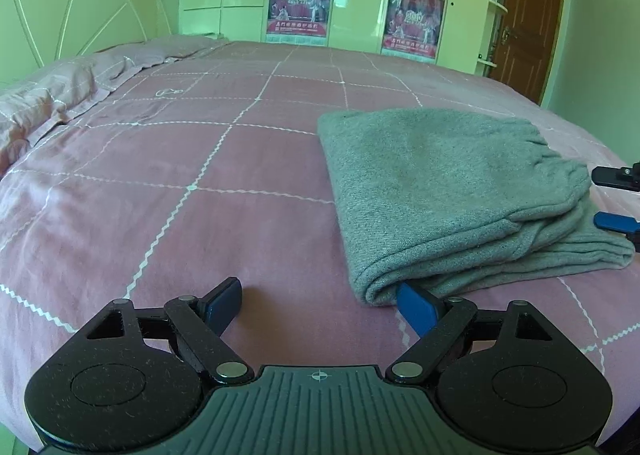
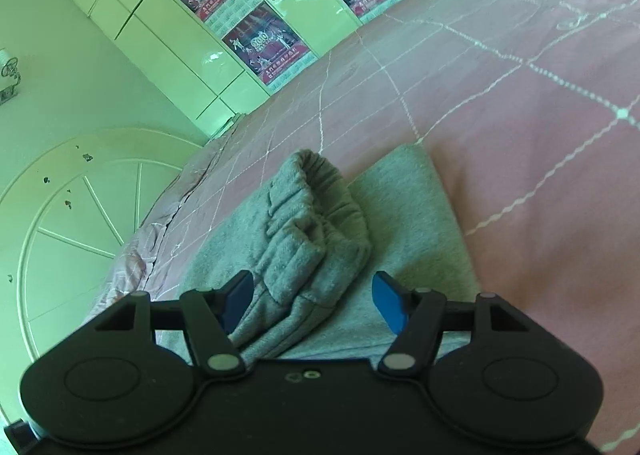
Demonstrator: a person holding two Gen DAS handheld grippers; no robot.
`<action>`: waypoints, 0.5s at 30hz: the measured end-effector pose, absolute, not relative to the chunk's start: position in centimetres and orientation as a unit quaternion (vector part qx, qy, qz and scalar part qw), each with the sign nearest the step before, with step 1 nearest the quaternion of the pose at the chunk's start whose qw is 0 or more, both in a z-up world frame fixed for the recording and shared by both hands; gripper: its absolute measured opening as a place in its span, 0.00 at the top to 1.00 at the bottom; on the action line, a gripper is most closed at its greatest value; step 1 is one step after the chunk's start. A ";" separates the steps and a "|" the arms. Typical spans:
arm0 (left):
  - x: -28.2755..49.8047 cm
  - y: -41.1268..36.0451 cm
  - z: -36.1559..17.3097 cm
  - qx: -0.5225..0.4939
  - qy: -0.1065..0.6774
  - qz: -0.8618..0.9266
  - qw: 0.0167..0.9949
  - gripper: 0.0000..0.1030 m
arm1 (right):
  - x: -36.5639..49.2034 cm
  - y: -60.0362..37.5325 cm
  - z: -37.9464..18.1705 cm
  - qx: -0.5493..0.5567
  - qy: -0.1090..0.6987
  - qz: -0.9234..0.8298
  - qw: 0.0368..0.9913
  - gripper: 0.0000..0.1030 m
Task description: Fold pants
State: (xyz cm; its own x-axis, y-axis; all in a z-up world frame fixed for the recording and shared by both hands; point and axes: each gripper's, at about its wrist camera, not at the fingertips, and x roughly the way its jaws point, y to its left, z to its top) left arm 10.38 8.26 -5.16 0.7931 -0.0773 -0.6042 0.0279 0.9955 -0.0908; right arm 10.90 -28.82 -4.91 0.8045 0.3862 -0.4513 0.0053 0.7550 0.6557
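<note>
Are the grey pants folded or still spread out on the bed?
Folded: the grey pants lie as a compact stack of layers on the bed, waistband on top.

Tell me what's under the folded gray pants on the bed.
The gray pants lie on the pink checked bedspread. Anything between their folded layers or beneath them is covered.

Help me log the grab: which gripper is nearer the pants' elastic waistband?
Right. The right gripper straddles the waistband of the grey pants, jaws not pressing it. The left gripper sits at the opposite folded edge.

Door (image 1: 528, 11) perhaps half cut off
</note>
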 end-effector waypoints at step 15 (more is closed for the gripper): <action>10.7 8.2 -5.6 -0.050 0.317 -0.023 0.947 0.17 | 11.7 -27.4 -5.1 0.320 0.302 0.081 0.894 0.56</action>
State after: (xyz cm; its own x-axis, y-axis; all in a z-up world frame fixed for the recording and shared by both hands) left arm 10.71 8.25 -5.64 0.7974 -0.0748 -0.5989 0.0112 0.9939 -0.1093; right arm 11.69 -27.41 -5.12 0.8048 0.3376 -0.4882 0.0485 0.7824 0.6209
